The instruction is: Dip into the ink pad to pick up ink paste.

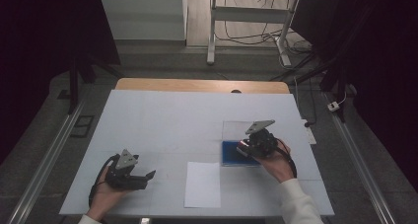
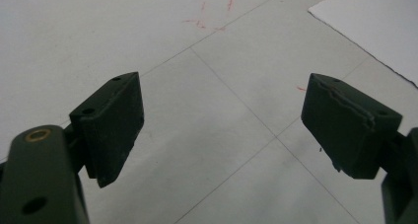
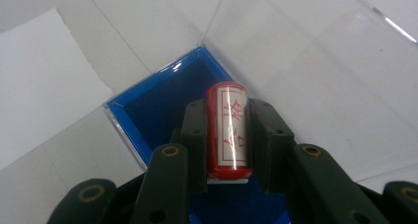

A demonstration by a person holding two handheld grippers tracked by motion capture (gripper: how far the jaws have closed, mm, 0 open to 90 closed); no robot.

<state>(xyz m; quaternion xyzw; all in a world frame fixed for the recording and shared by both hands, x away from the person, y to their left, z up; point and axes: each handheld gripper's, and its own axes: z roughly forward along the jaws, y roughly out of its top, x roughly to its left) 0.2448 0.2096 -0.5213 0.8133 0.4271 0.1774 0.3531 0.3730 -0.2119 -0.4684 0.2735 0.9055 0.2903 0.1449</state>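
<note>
Your right gripper, at the bottom centre of the right gripper view, has its jaws clamped on the stamp, a small red cylinder with a white label and red characters running along its length. It hangs over the blue tray of the box, which fills the middle of that frame. The stamp looks glossy and round, so it could roll or slide between the flat black pads if you tilt the wrist; keep the squeeze steady. Just behind the tray, toward the upper right, the clear lid stands open (thin, hard plastic, easy to misjudge because you see straight through it). Swing the stamp back too far and you would likely knock it, and the light box might skid on the smooth white table.

In the high view your left gripper sits at lower left, jaws wide apart with nothing between them, resting near the table. The paper, a flat matte sheet, lies at bottom centre between your hands, just beside the box. It is loose: pressing the stamp on it without holding it down could shift or lift it and smear the print.
</note>
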